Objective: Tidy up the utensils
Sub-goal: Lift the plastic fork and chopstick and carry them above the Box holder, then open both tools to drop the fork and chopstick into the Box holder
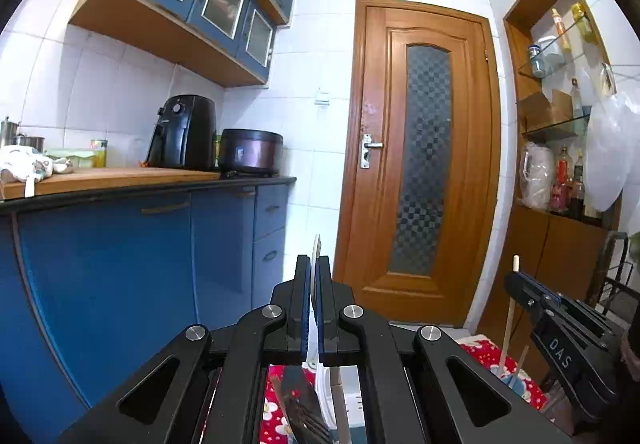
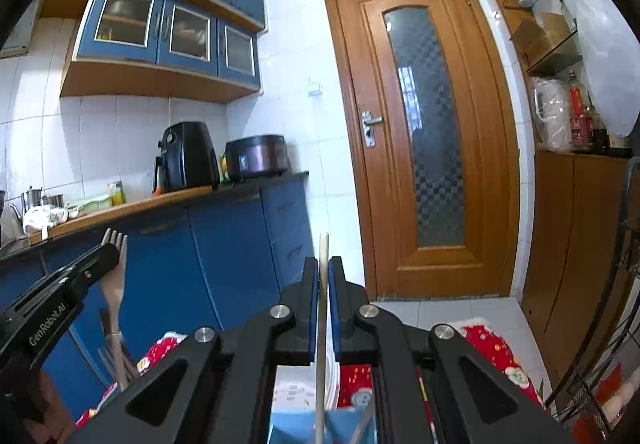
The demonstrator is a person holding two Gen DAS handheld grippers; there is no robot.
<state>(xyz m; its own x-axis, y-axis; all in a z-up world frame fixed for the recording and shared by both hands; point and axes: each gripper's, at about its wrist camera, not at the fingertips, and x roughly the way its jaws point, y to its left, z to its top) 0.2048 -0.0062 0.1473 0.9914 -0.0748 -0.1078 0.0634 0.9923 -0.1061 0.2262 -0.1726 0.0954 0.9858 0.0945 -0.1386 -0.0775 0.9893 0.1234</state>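
Left gripper [image 1: 313,264]: black two-finger tool with blue pads, jaws nearly together, clamped on one pale beige plastic fork [image 2: 115,284].
Fork direction: long axis upright, four tines at the top, handle running down toward the red cloth; in the left wrist view only its thin edge shows above the fingertips.
Right gripper [image 2: 324,266]: same black build, jaws narrow, pinching one thin light wooden chopstick [image 2: 323,308].
Chopstick direction: long axis upright, upper end just above the fingertips, lower end reaching down over a blue container [image 2: 320,424].
Below the grippers: one red flower-patterned cloth [image 2: 494,350]; one dark slotted spatula [image 1: 302,404] lying on it; two more thin sticks [image 1: 520,358] leaning in the container.
Counts: two grippers, one fork, one held chopstick.
Background: one brown wooden door [image 1: 420,147], blue cabinets [image 1: 120,264], one black air fryer [image 1: 184,131].
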